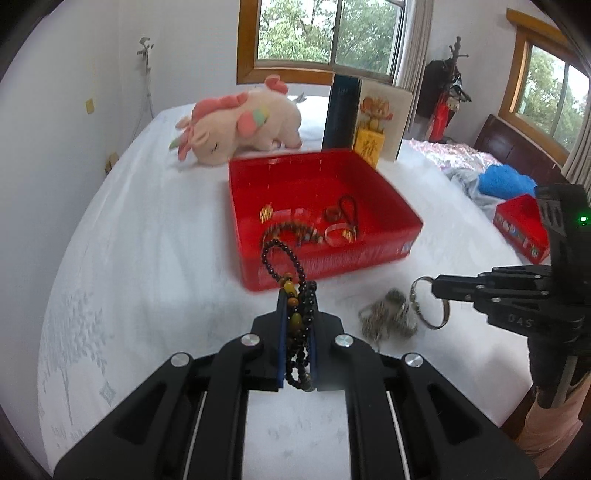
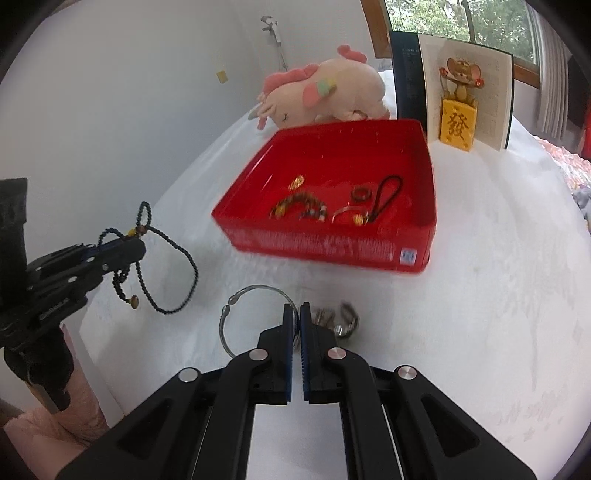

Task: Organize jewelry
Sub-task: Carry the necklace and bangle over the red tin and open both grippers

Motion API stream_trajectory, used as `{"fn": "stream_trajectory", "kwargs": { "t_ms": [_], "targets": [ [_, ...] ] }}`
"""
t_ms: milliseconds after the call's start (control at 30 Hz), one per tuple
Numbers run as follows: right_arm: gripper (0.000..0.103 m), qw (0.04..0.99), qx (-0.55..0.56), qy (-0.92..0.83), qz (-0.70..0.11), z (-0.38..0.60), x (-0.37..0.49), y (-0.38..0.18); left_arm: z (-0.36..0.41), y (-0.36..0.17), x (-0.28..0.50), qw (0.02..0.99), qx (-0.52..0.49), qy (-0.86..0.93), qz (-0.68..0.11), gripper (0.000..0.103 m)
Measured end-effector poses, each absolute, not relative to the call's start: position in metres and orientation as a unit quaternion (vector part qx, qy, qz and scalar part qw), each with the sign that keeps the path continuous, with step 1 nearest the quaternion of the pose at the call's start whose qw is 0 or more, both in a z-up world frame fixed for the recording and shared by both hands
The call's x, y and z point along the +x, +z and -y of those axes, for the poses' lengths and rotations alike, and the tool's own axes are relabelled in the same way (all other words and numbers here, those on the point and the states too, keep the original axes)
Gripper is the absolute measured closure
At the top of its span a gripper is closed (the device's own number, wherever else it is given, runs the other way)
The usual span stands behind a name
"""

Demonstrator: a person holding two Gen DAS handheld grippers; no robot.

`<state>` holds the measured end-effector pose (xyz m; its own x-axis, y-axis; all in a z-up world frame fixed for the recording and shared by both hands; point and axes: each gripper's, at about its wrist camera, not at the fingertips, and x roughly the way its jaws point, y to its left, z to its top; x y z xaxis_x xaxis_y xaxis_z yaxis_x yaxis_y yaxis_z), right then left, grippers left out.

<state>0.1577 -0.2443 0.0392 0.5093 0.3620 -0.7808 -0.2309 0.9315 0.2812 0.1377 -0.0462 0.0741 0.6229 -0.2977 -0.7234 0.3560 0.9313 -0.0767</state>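
The left gripper [image 1: 297, 295] is clamped on a dark bead necklace [image 2: 162, 254]; the right gripper [image 2: 298, 310] pinches a silver bangle [image 2: 236, 317] above the white bedsheet [image 2: 480, 295]. Beyond, a red box [image 2: 332, 243] holds jewelry. Farther back, a yellow block [image 2: 457, 125] reads "發", beside a pink plush [image 1: 236, 125] under windows [image 1: 325, 33].

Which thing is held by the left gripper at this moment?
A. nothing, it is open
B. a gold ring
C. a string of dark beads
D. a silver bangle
C: the left gripper is closed on the string of dark beads, which hangs in a loop from its fingers, while the silver bangle is held by the right gripper.
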Motion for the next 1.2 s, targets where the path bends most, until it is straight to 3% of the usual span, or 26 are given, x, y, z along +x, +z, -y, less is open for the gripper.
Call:
{"fn": "stream_trajectory", "kwargs": {
  "t_ms": [433, 1100, 1200],
  "targets": [
    [0.1, 0.876, 0.074, 0.113, -0.462, 0.264, 0.258, 0.06, 0.081, 0.117, 0.229, 0.91, 0.007, -0.2, -0.363, 0.095],
    [0.1, 0.84, 0.078, 0.06, -0.534, 0.25, 0.399, -0.015, 0.113, 0.022, 0.382, 0.868, -0.006, -0.174, -0.466, 0.095],
    [0.095, 0.837, 0.08, 0.059, -0.538, 0.248, 0.405, -0.019, 0.114, 0.013, 0.391, 0.859, -0.003, -0.171, -0.482, 0.091]
  ]
}}
